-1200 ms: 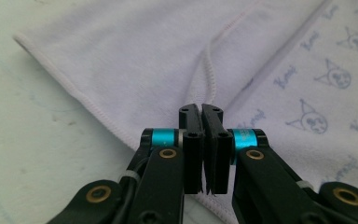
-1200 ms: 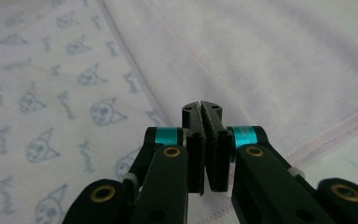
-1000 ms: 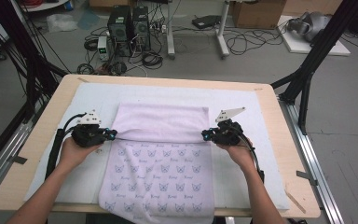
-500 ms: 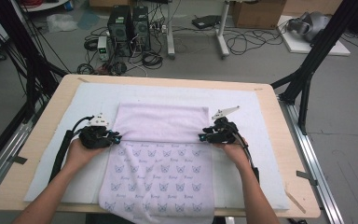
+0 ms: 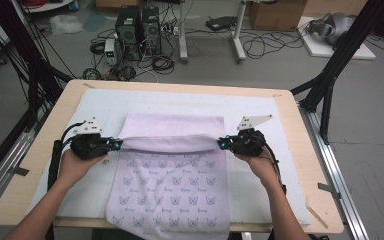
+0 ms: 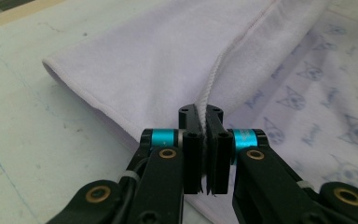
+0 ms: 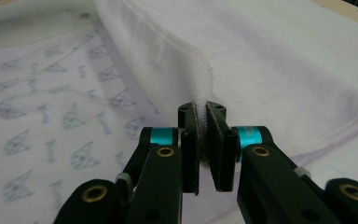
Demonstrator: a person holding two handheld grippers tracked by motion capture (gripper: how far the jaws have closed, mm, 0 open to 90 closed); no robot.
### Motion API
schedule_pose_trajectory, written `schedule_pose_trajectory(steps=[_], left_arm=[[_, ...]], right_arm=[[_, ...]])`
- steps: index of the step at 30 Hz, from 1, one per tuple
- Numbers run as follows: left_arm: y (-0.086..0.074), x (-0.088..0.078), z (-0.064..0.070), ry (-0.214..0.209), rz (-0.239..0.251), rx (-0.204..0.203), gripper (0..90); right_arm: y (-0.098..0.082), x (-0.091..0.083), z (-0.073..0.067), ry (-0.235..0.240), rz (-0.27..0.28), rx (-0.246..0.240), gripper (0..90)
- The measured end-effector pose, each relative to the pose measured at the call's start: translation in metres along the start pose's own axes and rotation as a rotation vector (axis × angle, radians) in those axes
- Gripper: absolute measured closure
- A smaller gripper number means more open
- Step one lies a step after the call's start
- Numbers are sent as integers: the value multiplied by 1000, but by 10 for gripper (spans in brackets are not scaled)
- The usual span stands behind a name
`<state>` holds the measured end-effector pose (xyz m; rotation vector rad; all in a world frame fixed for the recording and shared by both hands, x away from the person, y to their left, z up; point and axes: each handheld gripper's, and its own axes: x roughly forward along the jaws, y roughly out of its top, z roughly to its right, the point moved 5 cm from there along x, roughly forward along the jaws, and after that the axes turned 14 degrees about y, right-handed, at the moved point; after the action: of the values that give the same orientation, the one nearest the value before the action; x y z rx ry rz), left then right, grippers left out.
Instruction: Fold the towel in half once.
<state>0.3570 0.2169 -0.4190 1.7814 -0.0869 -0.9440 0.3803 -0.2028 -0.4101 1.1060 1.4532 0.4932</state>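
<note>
A lilac towel [image 5: 172,190] printed with small butterflies lies on the table, its near end hanging over the front edge. Its far part is folded back toward me as a plain flap [image 5: 172,129]. My left gripper [image 5: 117,144] is shut on the flap's left corner, and its hem runs up from between the jaws [image 6: 206,112]. My right gripper [image 5: 221,143] is shut on the right corner, with the hem pinched between its pads [image 7: 202,108]. Both pairs of jaws have just been closing on the cloth. The flap's edge sags slightly between the two grippers.
A white mat [image 5: 260,107] covers the wooden table [image 5: 291,117] under the towel. Black frame posts [image 5: 330,80] stand at both sides. On the floor beyond lie computer towers [image 5: 140,25] and cables.
Both grippers have risen a little with the flap's edge, which now stands slightly off the printed part. The hands stay at the flap's two corners.
</note>
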Motion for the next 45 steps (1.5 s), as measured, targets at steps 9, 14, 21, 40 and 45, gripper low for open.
schedule_pose_trajectory(steps=[9,14,21,40,45], left_arm=[[-34,-47,38,-42,5,70,864],[-46,-72,60,-85,17,93,860],[-43,-62,51,-57,-5,88,594],[9,64,-33,107,-82,-89,544],[5,83,-47,141,-124,-140,443]], right_arm=[[-28,-14,-67,67,-30,-75,846],[-42,-20,-108,126,-34,-105,837],[-41,-22,-94,127,-25,-71,616],[-1,22,64,-86,-103,112,392],[-13,32,81,-108,-119,168,354]])
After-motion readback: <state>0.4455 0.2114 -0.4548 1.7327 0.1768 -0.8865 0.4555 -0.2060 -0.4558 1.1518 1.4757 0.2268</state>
